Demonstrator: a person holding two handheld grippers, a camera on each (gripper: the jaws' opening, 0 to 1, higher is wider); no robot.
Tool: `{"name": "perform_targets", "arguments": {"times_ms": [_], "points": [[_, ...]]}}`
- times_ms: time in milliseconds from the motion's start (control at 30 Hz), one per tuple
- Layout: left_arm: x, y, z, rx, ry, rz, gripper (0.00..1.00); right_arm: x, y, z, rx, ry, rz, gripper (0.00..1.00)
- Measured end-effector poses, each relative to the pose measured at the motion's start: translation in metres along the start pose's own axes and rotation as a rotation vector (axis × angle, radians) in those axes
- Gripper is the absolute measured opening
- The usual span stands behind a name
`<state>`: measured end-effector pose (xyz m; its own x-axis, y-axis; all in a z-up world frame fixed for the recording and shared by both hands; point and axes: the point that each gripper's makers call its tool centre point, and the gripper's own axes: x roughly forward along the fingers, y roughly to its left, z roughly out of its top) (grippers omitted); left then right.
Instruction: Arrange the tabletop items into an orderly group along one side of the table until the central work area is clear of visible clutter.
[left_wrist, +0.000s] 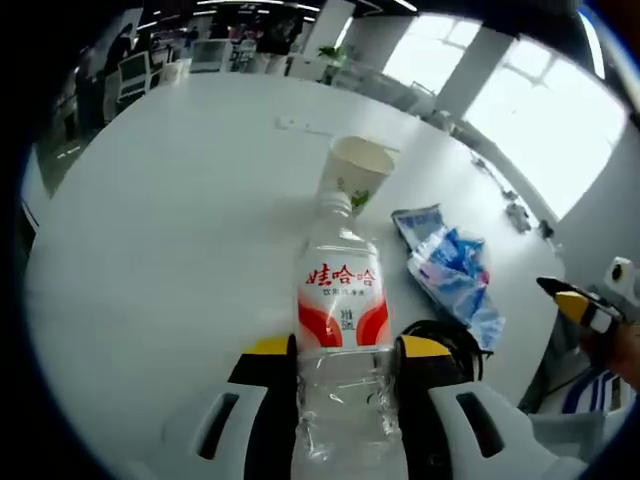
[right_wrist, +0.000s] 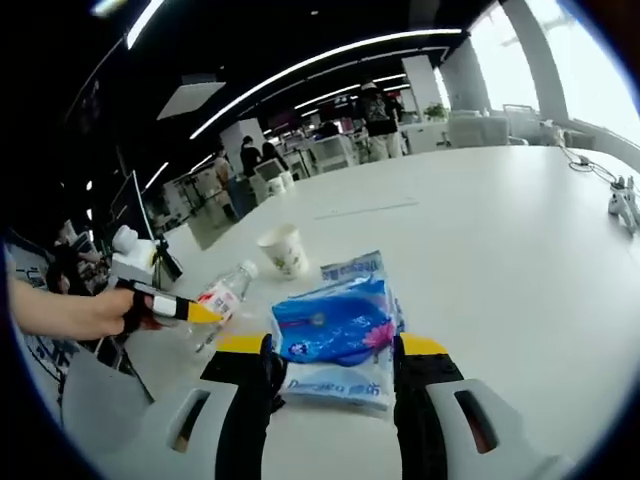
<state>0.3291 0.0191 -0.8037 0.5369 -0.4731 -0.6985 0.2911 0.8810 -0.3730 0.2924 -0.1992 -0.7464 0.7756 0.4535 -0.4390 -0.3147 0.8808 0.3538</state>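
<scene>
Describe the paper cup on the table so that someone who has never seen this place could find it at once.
Look at the big white table and find the clear plastic bottle with the red and white label, held between the left gripper's jaws. Just beyond its cap stands the paper cup, upright and open. It is off-white with a small green print, unlike the blue packets beside it.

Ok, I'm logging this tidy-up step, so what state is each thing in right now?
water bottle: capped, nearly empty, held between the left gripper's jaws.
paper cup: upright, open, standing free on the table behind the bottle.
blue packets: lying flat on the table, overlapping, untouched.
left gripper: shut on the bottle.
right gripper: open, jaws either side of the packets' near end.
</scene>
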Motion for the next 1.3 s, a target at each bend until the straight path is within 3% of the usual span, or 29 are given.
{"name": "perform_targets", "arguments": {"times_ms": [267, 667, 733, 867, 967, 1167, 1300], "points": [[-0.014, -0.007, 0.014, 0.038, -0.079, -0.033, 0.34, 0.029, 0.040, 0.014, 0.014, 0.005, 0.099, 0.47], [-0.027, -0.026, 0.020, 0.105, -0.132, -0.093, 0.35, 0.064, 0.082, 0.032, 0.089, 0.010, 0.216, 0.46], [-0.027, -0.031, 0.022, 0.112, -0.143, -0.110, 0.35, 0.069, 0.085, 0.034, 0.105, 0.014, 0.223, 0.46], [-0.028, -0.048, 0.024, 0.192, -0.165, -0.159, 0.36, 0.077, 0.094, 0.045, 0.242, -0.013, 0.261, 0.46], [-0.029, -0.057, 0.026, 0.199, -0.178, -0.189, 0.36, 0.084, 0.091, 0.043, 0.201, 0.008, 0.246, 0.46], [-0.028, -0.073, 0.021, 0.286, -0.175, -0.243, 0.36, 0.087, 0.097, 0.051, 0.266, -0.021, 0.268, 0.46], [-0.030, -0.083, 0.023, 0.297, -0.191, -0.286, 0.37, 0.090, 0.096, 0.050, 0.293, -0.018, 0.267, 0.46]]}}
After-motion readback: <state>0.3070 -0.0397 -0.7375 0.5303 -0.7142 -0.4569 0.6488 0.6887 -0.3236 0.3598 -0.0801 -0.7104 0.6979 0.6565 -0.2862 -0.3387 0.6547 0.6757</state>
